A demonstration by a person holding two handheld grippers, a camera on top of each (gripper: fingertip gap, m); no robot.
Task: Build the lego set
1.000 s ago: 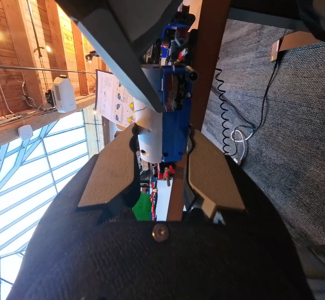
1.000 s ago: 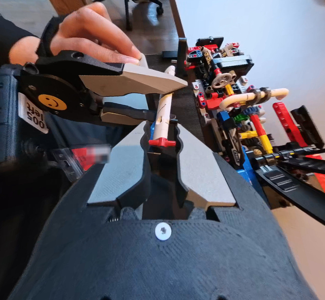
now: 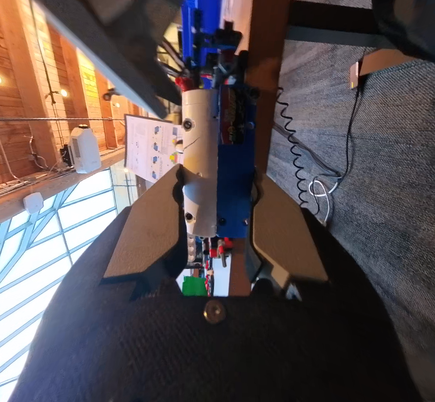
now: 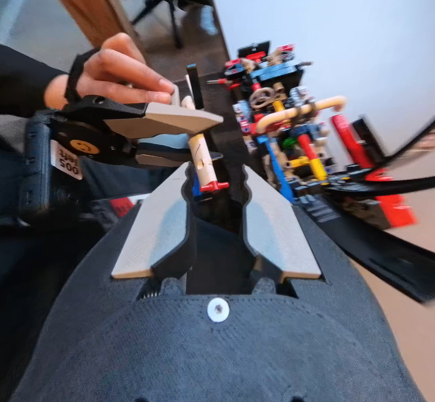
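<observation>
Between left tool (image 3: pixel 217 188) fingers, white-and-blue lego panel (image 3: pixel 216 171)

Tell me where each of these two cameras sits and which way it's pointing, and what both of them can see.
Left wrist view: sits on the left hand-held gripper, rolled sideways, looking along its fingers at the white and blue lego piece it clamps; only its own fingers and body show.
Right wrist view: sits on the right hand-held gripper, facing the lego model on the table; the person's hand and sleeve show.
Shared: the clamped lego piece, and each view catches the other hand-held gripper.
</observation>
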